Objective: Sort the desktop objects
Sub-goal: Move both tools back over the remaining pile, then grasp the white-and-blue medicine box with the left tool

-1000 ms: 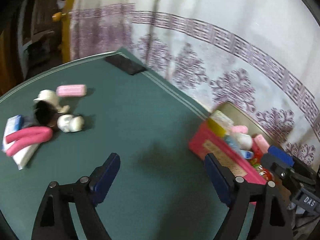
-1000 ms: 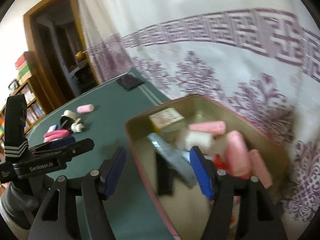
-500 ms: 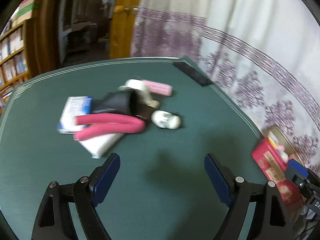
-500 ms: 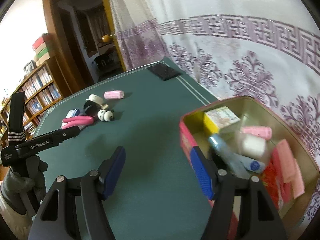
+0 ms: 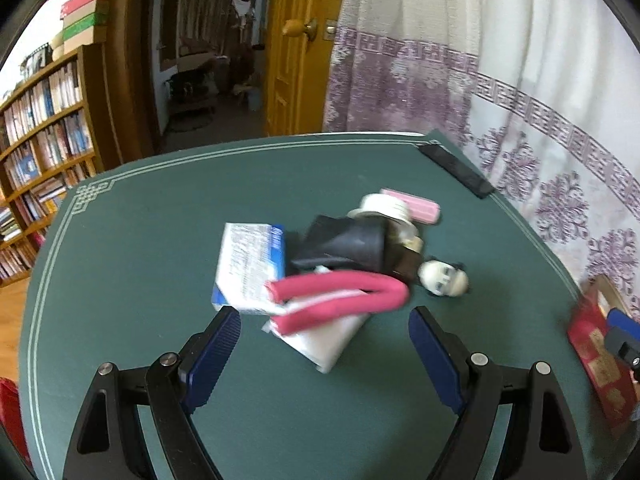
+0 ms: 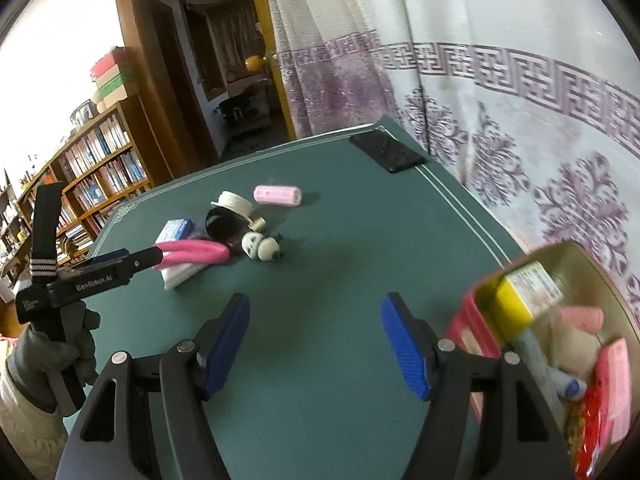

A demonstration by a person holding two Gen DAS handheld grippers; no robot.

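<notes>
Our left gripper [image 5: 324, 348] was wide open and held nothing. Low in the middle of the left wrist picture, its blue pads [image 5: 212, 358] stood on both sides of the near end of a small pile, but they did not touch it. The nearest things in the pile were a bent pink foam tube [image 5: 340, 292] and a flat white pack [image 5: 324, 340] under it. A little higher sat a blue and white box [image 5: 250, 264], a black pouch [image 5: 344, 246] and a white spool [image 5: 384, 208]. To the right of them lay a small panda toy [image 5: 442, 278], and above it a pink roller [image 5: 412, 208].

Our right gripper [image 6: 316, 344] was open too, with only bare green desk [image 6: 340, 240] between its pads. It held nothing. At the lower right of the right wrist picture stood the red tin box [image 6: 472, 324], already partly filled with pink rollers, a yellow box and other bits. At the top middle lay a black phone [image 6: 386, 150].

We think we were between steps: going to the pile for the next thing. Next, we would need to lower the left gripper over the pink foam tube and close on just that. The tube lay on top of other things, so they could get dragged along. Then it would go to the red tin box.
</notes>
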